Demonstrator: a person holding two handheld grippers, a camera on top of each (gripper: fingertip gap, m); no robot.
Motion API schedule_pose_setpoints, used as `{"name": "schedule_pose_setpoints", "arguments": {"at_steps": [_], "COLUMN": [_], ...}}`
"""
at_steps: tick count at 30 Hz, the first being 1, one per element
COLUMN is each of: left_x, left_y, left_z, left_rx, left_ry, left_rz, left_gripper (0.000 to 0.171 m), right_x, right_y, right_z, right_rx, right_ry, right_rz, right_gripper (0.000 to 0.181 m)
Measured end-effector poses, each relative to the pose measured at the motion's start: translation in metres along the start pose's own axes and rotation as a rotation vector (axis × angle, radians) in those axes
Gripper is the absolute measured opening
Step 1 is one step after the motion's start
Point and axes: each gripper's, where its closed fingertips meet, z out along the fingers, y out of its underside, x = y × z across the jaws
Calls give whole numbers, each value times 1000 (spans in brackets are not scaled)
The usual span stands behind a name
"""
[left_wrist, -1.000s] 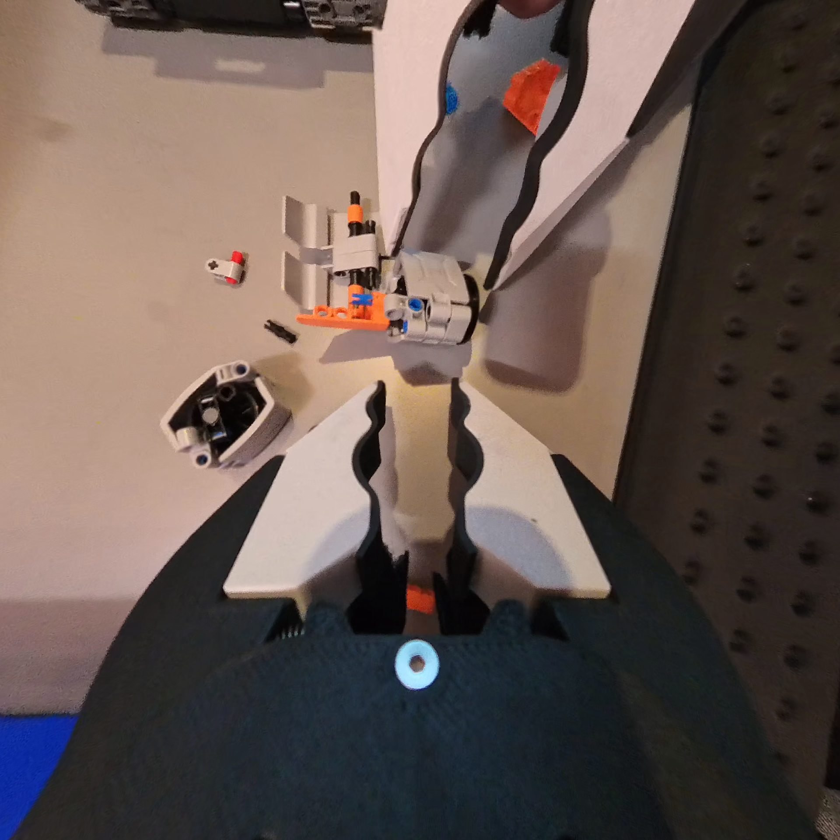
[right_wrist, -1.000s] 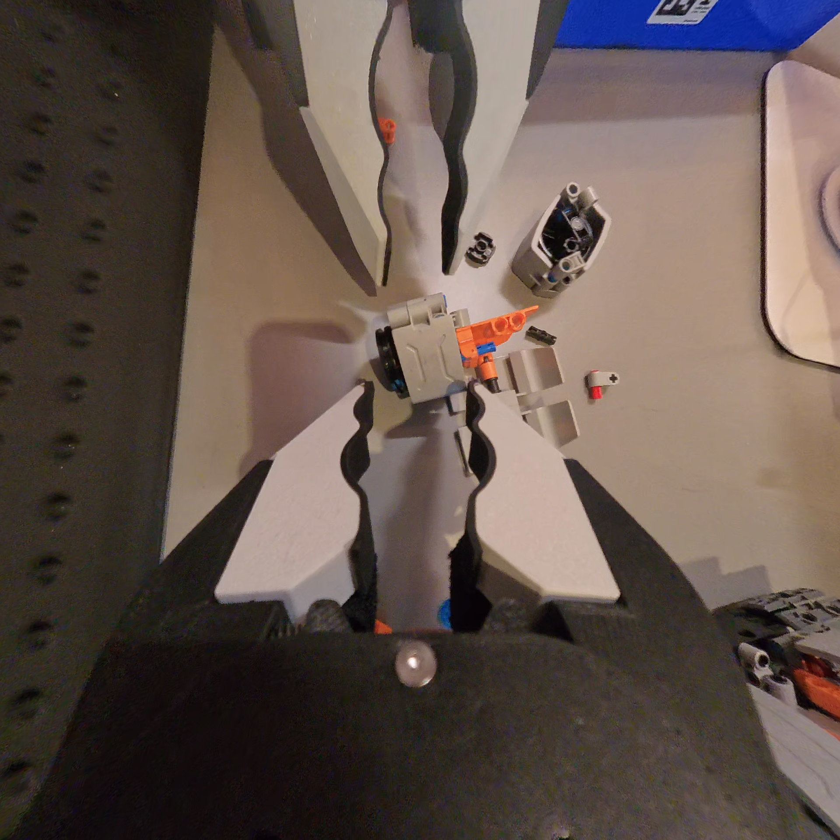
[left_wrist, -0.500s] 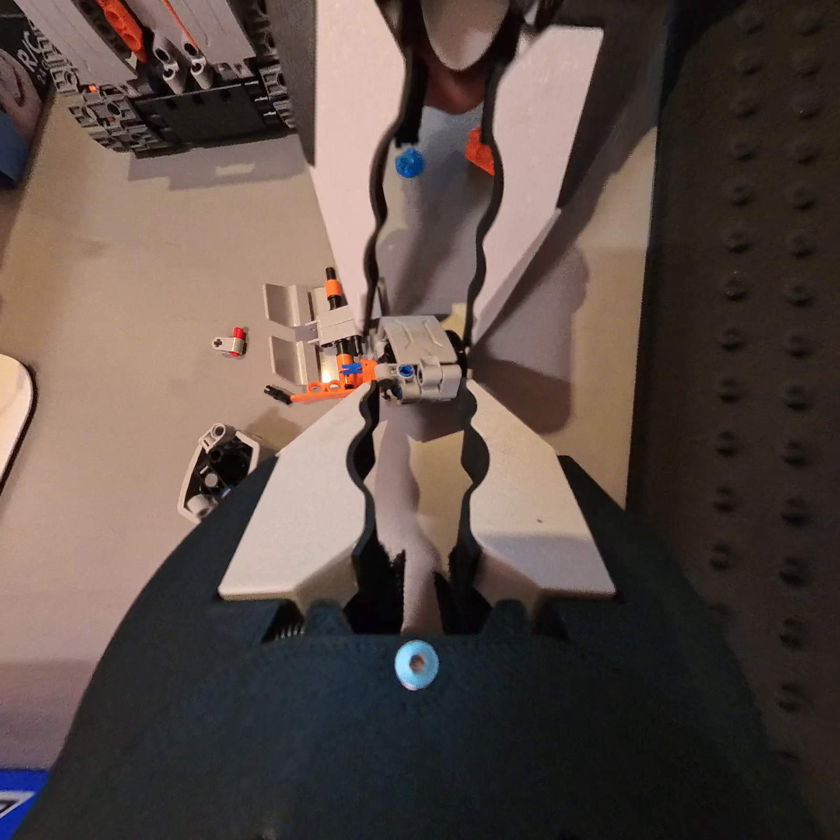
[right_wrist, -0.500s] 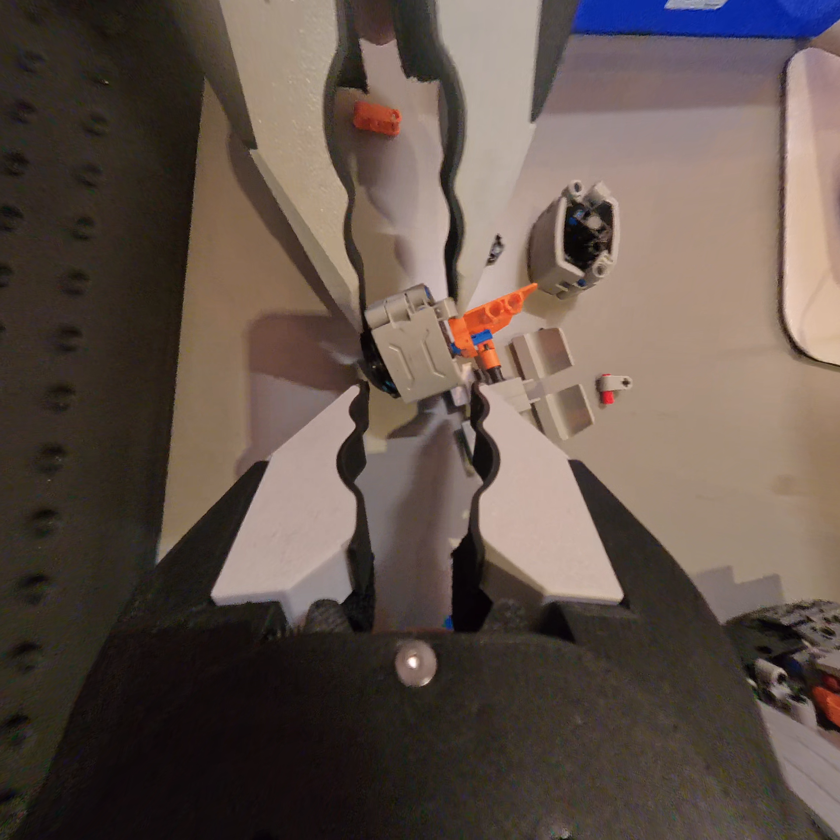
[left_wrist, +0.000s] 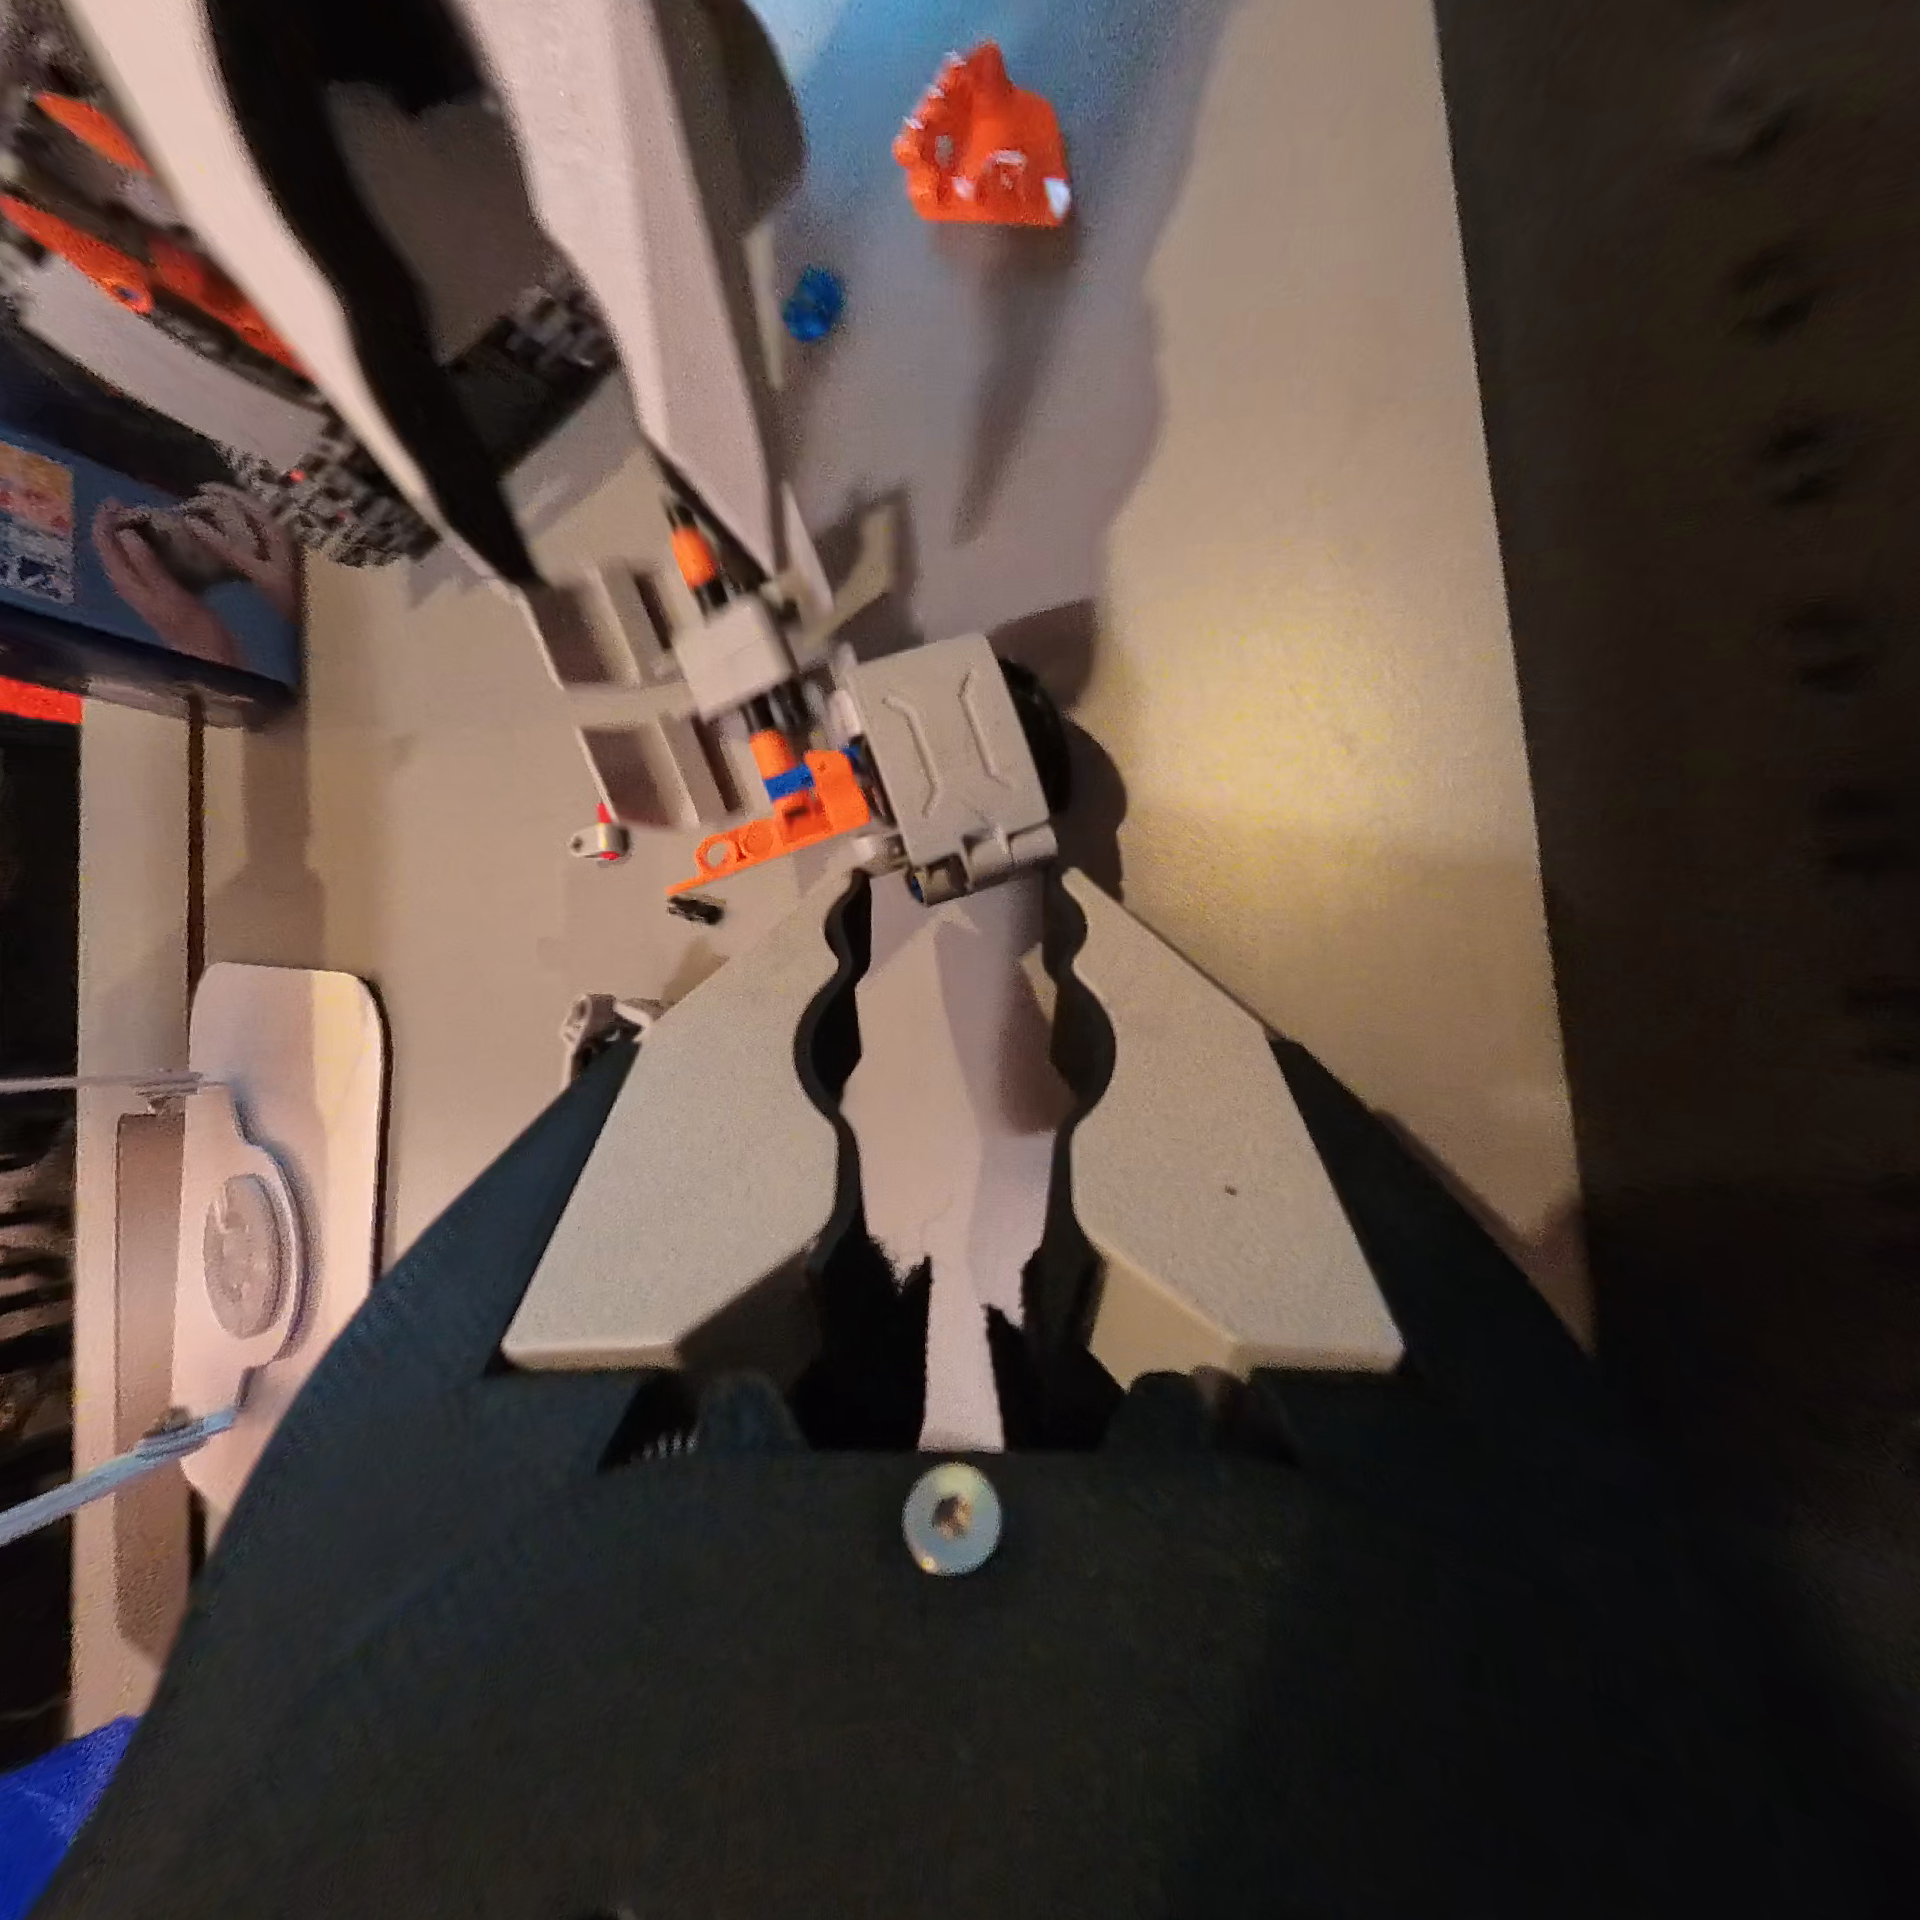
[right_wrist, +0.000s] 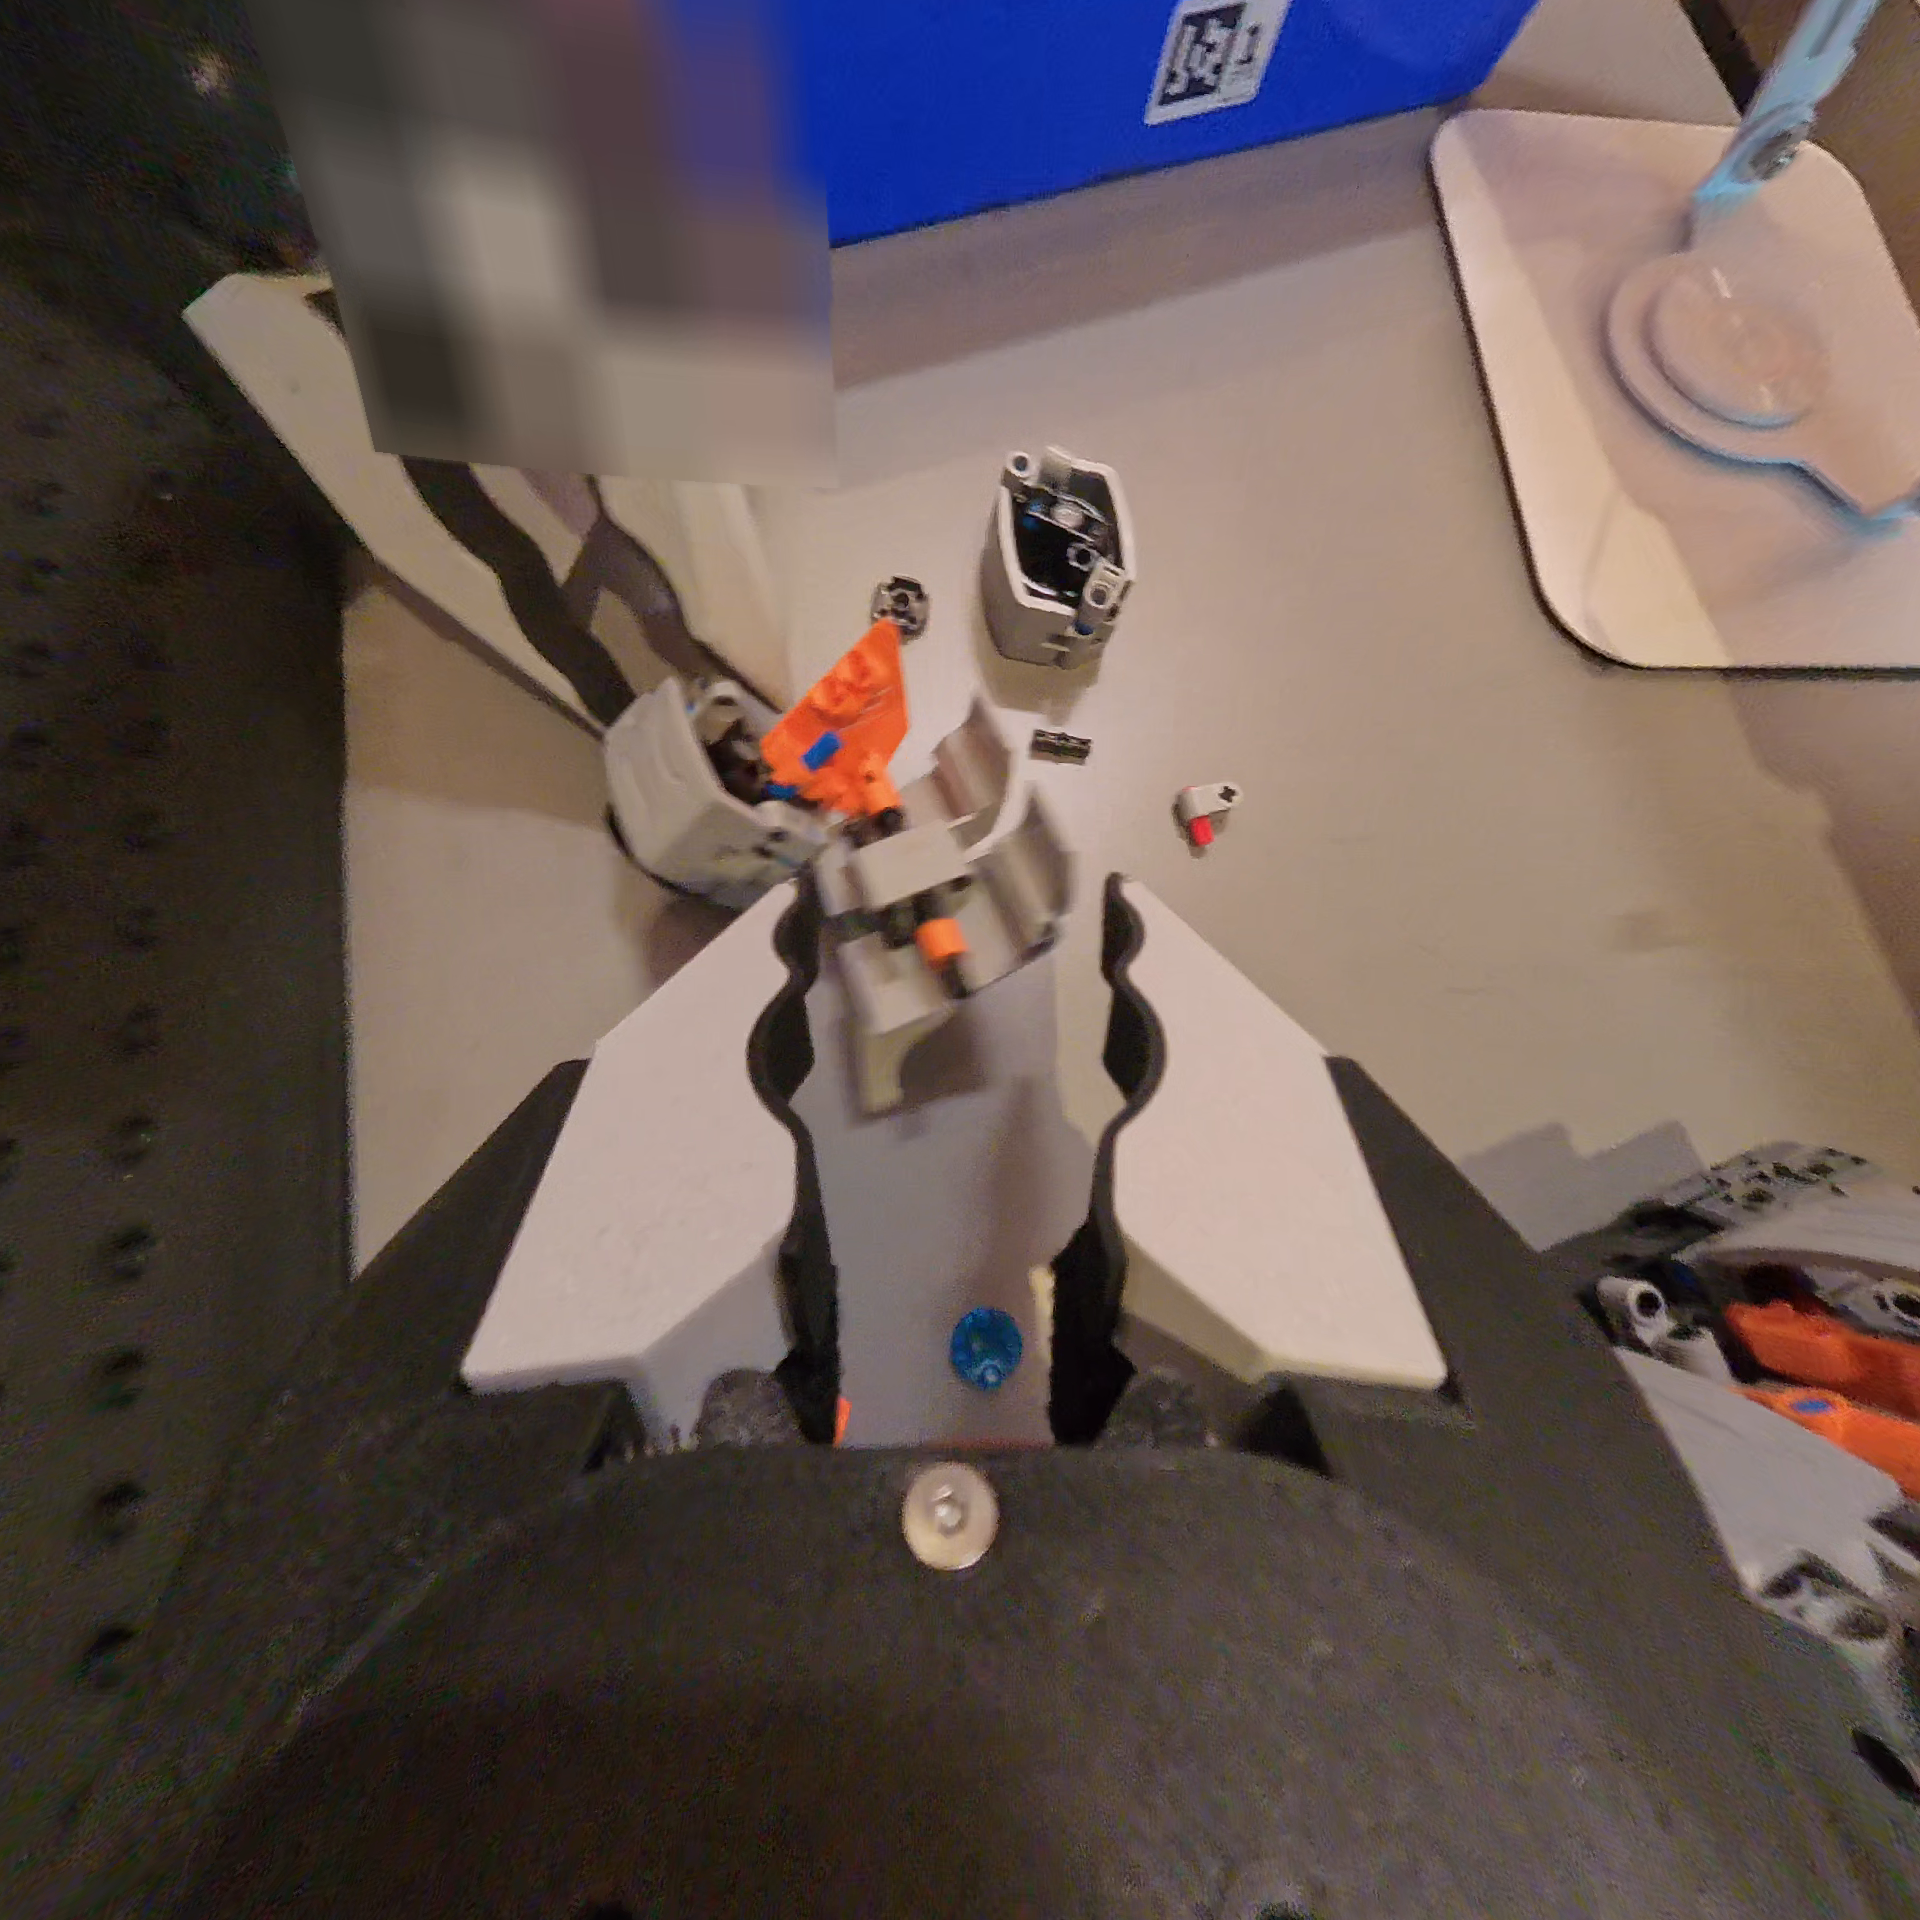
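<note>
Both views are blurred. Left tongs (left_wrist: 961, 904) gape just below the grey-orange brick model (left_wrist: 883, 748) at mid-frame on the worktop (left_wrist: 1299, 727). Right tongs (right_wrist: 951, 914) gape around its winged end, long axis running upper left.

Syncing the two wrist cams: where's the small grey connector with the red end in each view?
Left wrist view: small grey connector with the red end lies left of centre, on the table just left of the grey and orange brick assembly.
Right wrist view: the connector lies right of centre, to the right of the same assembly.
Shared landmark: the short black pin, lying between connector and assembly in both.
</note>
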Motion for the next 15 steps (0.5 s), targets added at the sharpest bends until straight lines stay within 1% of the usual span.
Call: {"name": "schedule_pose_setpoints", "arguments": {"at_steps": [1,2,4,6,8,12,15], "left_x": [6,9,9,10,4,1,8], "left_y": [4,5,5,4,3,1,-3], "left_z": [3,6,9,8,5,3,5], "left_rx": [-26,-41,-57,-44,-23,3,32], "left_ry": [21,13,-7,15,10,46,102], "left_rz": [35,72,94,51,-1,-94,-140], "left_gripper": [11,0,0,0,9,20,28], "right_x": [2,3,0,0,-1,-5,-11], "right_y": [1,0,0,5,13,29,40], "right_z": [0,-1,-1,0,1,6,12], "right_rx": [-3,2,-2,-31,-69,-145,-208], "right_ry": [11,16,0,-2,-24,-61,-79], "right_rz": [-2,-3,20,13,32,54,38], "right_gripper": [55,55,56,56,57,55,53]}}
